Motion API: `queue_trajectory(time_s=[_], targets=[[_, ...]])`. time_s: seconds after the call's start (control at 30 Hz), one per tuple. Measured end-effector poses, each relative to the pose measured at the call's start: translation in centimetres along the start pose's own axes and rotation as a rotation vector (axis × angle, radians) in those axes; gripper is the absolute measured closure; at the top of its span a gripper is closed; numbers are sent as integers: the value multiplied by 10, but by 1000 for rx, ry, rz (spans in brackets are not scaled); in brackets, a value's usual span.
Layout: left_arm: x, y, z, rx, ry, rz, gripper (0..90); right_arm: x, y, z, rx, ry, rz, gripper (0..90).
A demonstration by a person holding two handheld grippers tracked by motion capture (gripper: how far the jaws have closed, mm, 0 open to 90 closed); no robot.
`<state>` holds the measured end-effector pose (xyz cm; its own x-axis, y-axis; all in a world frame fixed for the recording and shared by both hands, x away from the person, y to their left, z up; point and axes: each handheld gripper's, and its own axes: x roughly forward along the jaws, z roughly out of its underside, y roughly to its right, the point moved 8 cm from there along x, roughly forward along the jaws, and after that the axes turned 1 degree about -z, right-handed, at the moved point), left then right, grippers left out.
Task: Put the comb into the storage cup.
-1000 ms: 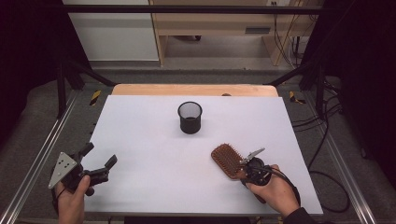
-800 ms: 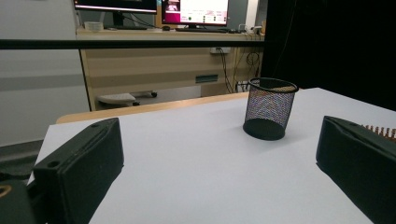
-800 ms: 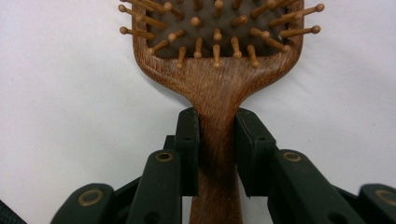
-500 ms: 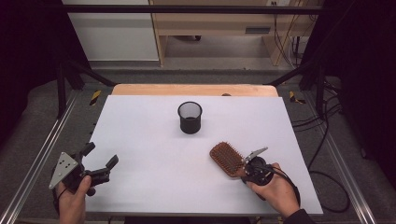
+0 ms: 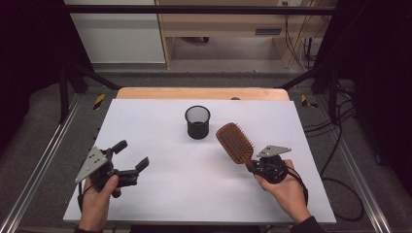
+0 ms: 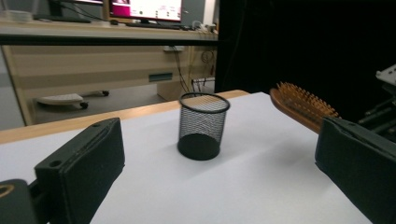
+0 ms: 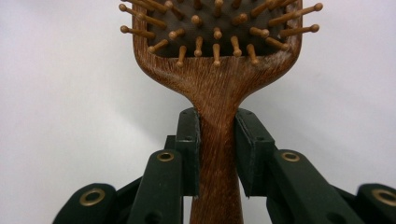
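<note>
A wooden hairbrush (image 5: 234, 142) is held by its handle in my right gripper (image 5: 251, 167), shut on it at the right of the white table (image 5: 160, 194). The brush head points toward the far left, bristles up, and is raised off the surface. In the right gripper view both pads clamp the handle (image 7: 217, 154) just below the bristled head (image 7: 217, 70), my right gripper (image 7: 217, 149) centred on it. A black mesh cup (image 5: 197, 122) stands upright at the middle far side. My left gripper (image 5: 131, 154) is open and empty at the near left. In the left gripper view, the cup (image 6: 203, 126) and brush (image 6: 303, 105) lie ahead.
A wooden strip (image 5: 201, 93) borders the table's far edge. Metal rails (image 5: 43, 160) run along both sides. Cables (image 5: 335, 145) trail on the floor at the right. A wooden desk (image 6: 93, 60) stands beyond the table.
The brush head has risen and swung farther from the near edge, toward the cup. My left gripper has moved right and up over the table.
</note>
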<state>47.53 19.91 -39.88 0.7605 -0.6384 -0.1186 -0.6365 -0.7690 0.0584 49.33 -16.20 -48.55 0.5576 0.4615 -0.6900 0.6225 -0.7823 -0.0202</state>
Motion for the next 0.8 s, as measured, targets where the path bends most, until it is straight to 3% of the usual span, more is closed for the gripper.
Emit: queue_trajectory(time_s=[0.3,0.43,0.57,0.8], targets=[[62,45,-23,-43,-36,140,22,-8,-6,-19,-10,154,-8,728],[87,64,-30,-90,-52,203,25,-14,-12,-26,-29,216,-5,728],[108,77,-33,-101,-72,221,35,-18,-17,-33,-43,264,-8,728],[130,94,-38,-150,-74,270,40,-18,-24,-39,-55,303,-14,728]])
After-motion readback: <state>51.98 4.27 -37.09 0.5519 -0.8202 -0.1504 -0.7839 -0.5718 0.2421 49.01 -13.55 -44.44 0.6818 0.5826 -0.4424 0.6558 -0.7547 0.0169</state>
